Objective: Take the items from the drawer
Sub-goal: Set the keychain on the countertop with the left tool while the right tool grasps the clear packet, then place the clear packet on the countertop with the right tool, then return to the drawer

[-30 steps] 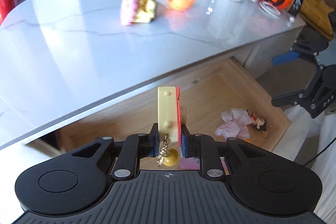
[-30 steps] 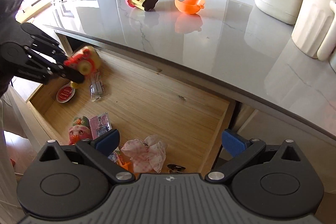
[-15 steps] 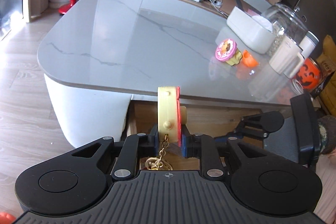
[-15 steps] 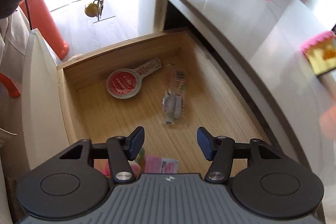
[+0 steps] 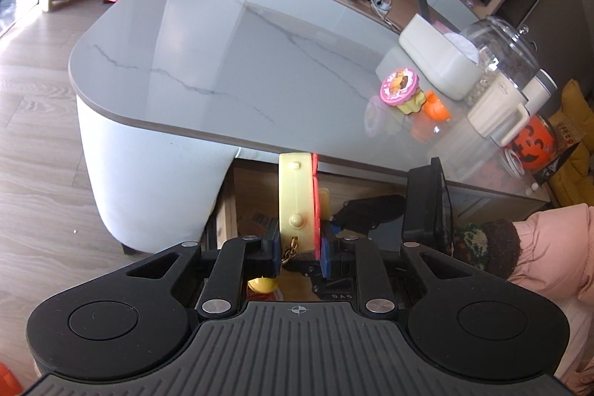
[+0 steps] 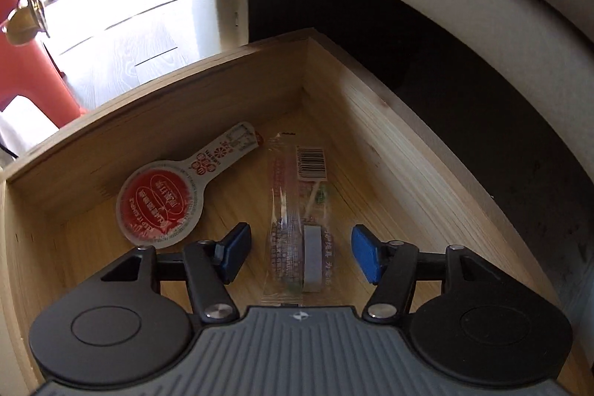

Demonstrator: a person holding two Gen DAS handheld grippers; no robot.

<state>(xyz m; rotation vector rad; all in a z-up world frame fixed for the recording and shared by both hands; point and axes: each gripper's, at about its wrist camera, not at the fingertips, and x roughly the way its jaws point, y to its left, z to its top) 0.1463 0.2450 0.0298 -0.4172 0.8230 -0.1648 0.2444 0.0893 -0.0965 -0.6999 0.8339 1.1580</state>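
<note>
My left gripper point(image 5: 300, 253) is shut on a yellow and red toy camera point(image 5: 297, 199), held on edge above the open wooden drawer point(image 5: 256, 195); a chain with a yellow bell point(image 5: 261, 284) dangles below it. In the right wrist view my right gripper point(image 6: 302, 255) stands open low inside the drawer point(image 6: 159, 114), its blue pads either side of a clear plastic packet point(image 6: 299, 210) with a barcode. A red round-headed sachet point(image 6: 167, 203) lies just left of the packet. The bell point(image 6: 22, 21) hangs at the upper left.
The marble tabletop point(image 5: 230, 62) carries a pink cupcake toy point(image 5: 401, 90), an orange piece point(image 5: 436, 106), a white box point(image 5: 438, 62), jars and a pumpkin pot point(image 5: 531, 147). A person's pink sleeve point(image 5: 553, 247) is at right. The drawer's far corner walls stand close ahead of my right gripper.
My right gripper has dropped into the drawer's left corner and now straddles the clear packet. My left gripper lifted up and back with the toy camera still held.
</note>
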